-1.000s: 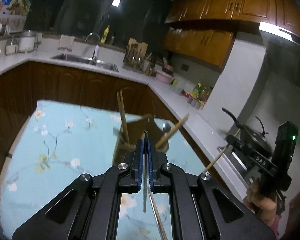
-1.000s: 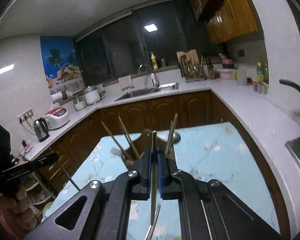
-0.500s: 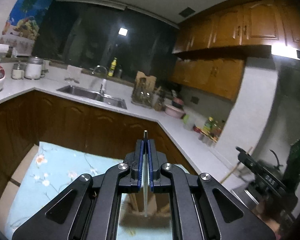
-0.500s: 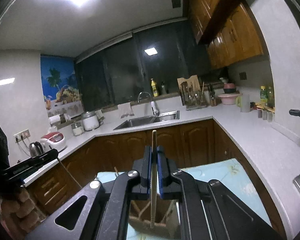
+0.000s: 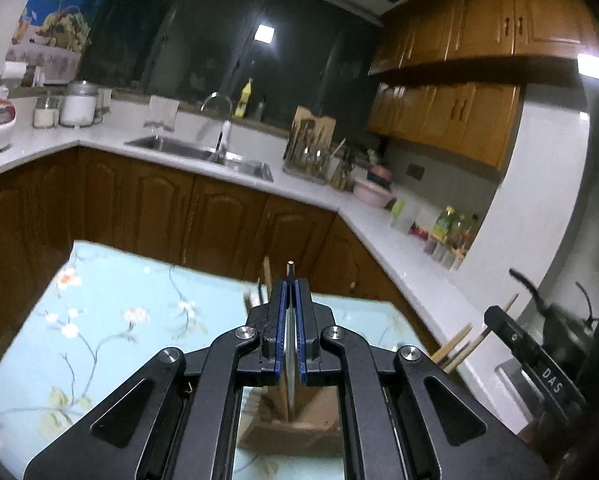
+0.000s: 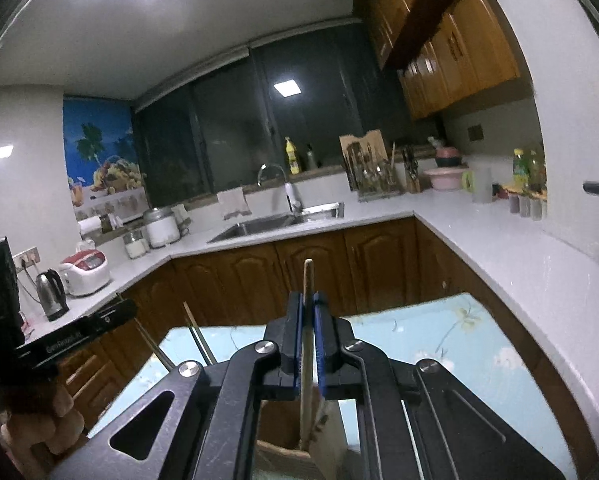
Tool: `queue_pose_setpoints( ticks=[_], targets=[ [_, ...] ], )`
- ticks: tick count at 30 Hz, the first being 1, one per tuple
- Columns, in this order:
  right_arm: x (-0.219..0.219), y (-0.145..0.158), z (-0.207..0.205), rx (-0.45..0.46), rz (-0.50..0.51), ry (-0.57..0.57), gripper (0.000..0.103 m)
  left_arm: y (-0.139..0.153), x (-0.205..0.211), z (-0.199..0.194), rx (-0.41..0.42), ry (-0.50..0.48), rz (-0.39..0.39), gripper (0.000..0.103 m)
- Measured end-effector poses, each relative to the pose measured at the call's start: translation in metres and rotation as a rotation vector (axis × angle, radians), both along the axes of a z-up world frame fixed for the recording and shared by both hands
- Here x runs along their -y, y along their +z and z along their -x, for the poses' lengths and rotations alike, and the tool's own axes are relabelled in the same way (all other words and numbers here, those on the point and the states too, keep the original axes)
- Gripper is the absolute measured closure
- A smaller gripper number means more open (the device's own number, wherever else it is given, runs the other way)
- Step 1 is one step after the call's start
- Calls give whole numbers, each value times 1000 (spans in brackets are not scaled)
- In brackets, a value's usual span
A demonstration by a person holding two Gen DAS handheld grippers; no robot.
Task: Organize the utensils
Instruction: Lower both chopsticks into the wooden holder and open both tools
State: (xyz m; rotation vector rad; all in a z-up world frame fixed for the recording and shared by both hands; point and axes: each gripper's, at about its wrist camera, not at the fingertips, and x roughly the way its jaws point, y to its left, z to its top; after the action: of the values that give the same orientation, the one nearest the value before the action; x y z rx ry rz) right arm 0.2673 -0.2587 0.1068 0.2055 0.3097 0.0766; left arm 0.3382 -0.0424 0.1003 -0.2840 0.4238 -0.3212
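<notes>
Basically the wooden holder [image 6: 295,432] sits on the floral table [image 5: 111,320], right under both claws, w/ each held utensil's long axis running down into it. Right gripper [image 6: 307,344] is clamped on a wooden chopstick [image 6: 308,280], near upright, lower end already inside the holder. Left gripper [image 5: 290,332] is pinched shut on a thin metal utensil [image 5: 290,268], tip dipping toward the box too. Both point slightly down; right looks nearer to letting go.
</notes>
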Motion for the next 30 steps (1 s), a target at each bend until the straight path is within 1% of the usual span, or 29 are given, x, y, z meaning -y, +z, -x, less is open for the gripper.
queue_pose_setpoints(
  ticks=[2,6,9,12,21,24,25,27,28,29,30],
  targets=[
    [3,-9,-2,-26,-17,3,97,-13,1,0,-26,-2,-2,99],
    [8,-23,-4,-75,-44,6,97,-28,0,2,-54,-10,8,99],
    [10,-30,-8,-107,-56,16,97,-27,4,5,-47,-6,-11,99],
    [11,-35,-13,-142,-64,23,97,-28,4,4,-62,-18,-11,99],
    [13,-35,-17,-165,-76,25,97,-28,7,0,-84,-31,-19,99],
    [14,-35,-18,-173,-76,25,96,-28,8,0,-81,-31,-33,99],
    [12,-35,-18,-174,-74,24,92,-27,8,-1,-82,-32,-36,99],
    [14,-35,-19,-175,-82,23,92,-26,7,-2,-92,-36,-33,99],
    [14,-35,-18,-175,-87,18,89,-25,7,-2,-97,-39,-30,99],
    [15,-34,-17,-172,-93,15,75,-25,5,-2,-104,-40,-25,98],
    [16,-33,-15,-167,-103,12,65,-25,4,-2,-111,-40,-15,97]
  ],
)
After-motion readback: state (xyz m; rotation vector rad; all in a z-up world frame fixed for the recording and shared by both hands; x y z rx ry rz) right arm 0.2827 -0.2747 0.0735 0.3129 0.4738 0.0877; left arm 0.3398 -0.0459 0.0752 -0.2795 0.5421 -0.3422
